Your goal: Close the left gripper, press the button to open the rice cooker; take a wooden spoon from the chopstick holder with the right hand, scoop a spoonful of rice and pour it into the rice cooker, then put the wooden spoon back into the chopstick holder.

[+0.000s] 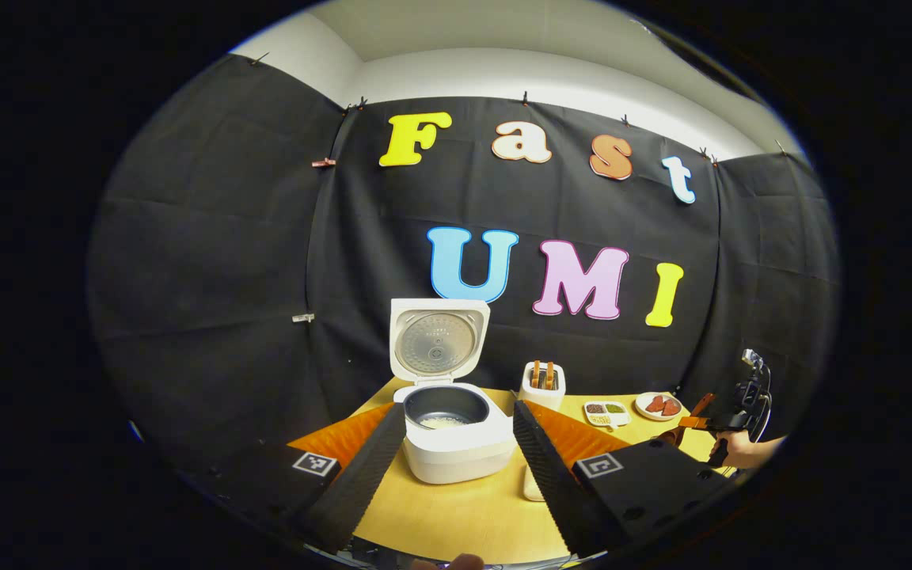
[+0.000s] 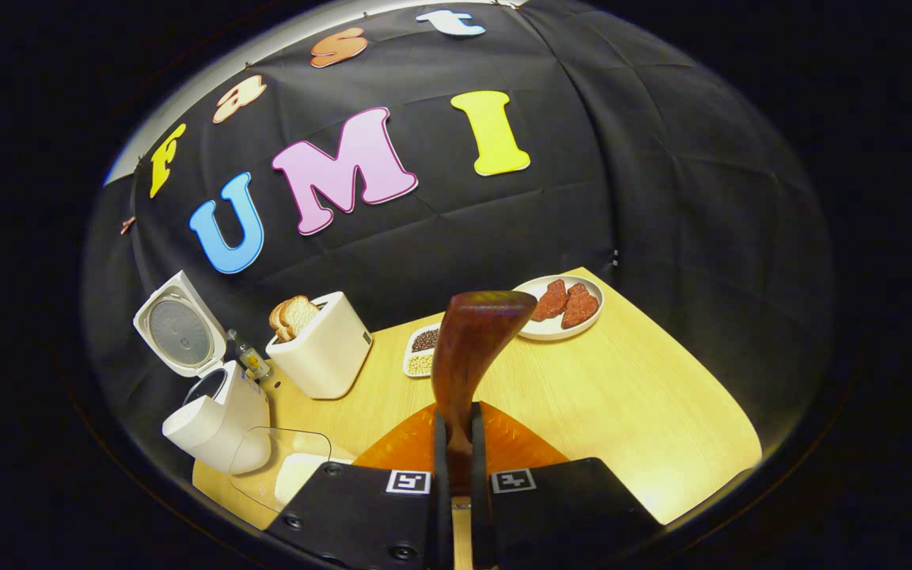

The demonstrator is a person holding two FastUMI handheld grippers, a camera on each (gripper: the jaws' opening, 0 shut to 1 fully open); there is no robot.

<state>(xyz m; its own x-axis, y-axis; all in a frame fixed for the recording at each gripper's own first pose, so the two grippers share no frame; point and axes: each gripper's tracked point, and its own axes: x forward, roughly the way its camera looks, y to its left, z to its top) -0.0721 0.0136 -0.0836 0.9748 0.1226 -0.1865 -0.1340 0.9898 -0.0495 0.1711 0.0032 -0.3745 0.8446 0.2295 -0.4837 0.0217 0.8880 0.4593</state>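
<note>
The white rice cooker stands open at mid-table, its lid upright and a little rice in the dark pot. My left gripper is open, its fingers spread wide to either side of the cooker and nothing between them. My right gripper is shut on the handle of the wooden spoon, which stands upright over the table; what its bowl holds is hidden. In the left gripper view, that gripper and the spoon are at the far right, held by a hand. The cooker lies far left of the spoon.
A white toaster with bread slices stands beside the cooker, with a small bottle between them. A divided dish of beans and a plate of red pieces sit farther right. A clear container with something white lies near the front edge.
</note>
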